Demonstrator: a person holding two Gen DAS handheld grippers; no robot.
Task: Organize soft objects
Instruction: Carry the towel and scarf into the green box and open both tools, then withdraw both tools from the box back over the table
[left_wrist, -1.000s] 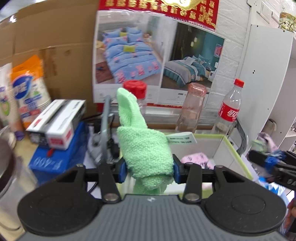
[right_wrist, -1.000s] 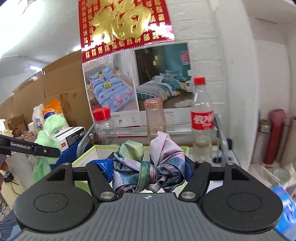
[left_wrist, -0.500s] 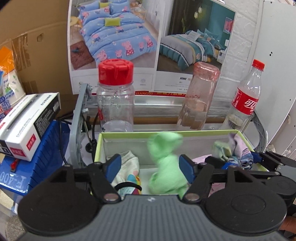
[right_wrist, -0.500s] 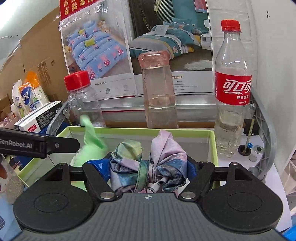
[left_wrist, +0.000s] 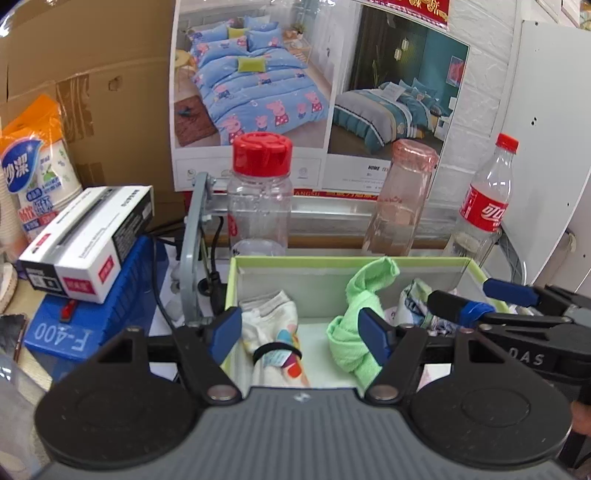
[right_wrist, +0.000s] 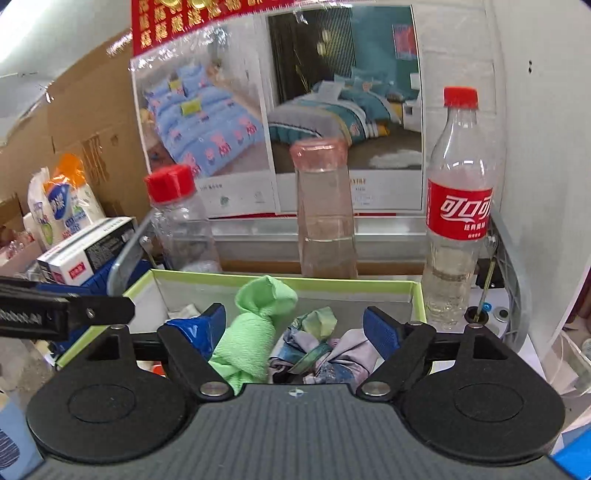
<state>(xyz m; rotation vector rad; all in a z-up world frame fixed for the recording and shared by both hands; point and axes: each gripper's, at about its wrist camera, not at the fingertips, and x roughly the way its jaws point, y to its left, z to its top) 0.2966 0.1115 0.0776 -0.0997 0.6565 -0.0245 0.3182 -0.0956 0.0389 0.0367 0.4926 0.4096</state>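
In the lower middle of both frames, my left gripper (left_wrist: 301, 332) spread wide, my right gripper (right_wrist: 293, 328) likewise, green cloth (left_wrist: 354, 325) and patterned cloth (right_wrist: 325, 347) lying loose in the box (left_wrist: 347, 263).

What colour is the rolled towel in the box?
Light green towel; clearest in the right wrist view.

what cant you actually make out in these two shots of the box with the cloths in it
- Box floor near the cameras: both wrist views, covered by each gripper's own body.
- White sock bundle: right wrist view shows only a scrap, behind the right gripper finger.
- Patterned cloth: left wrist view, mostly behind the right gripper's fingers.
- Green cloth: its lower end is cut off in both views.
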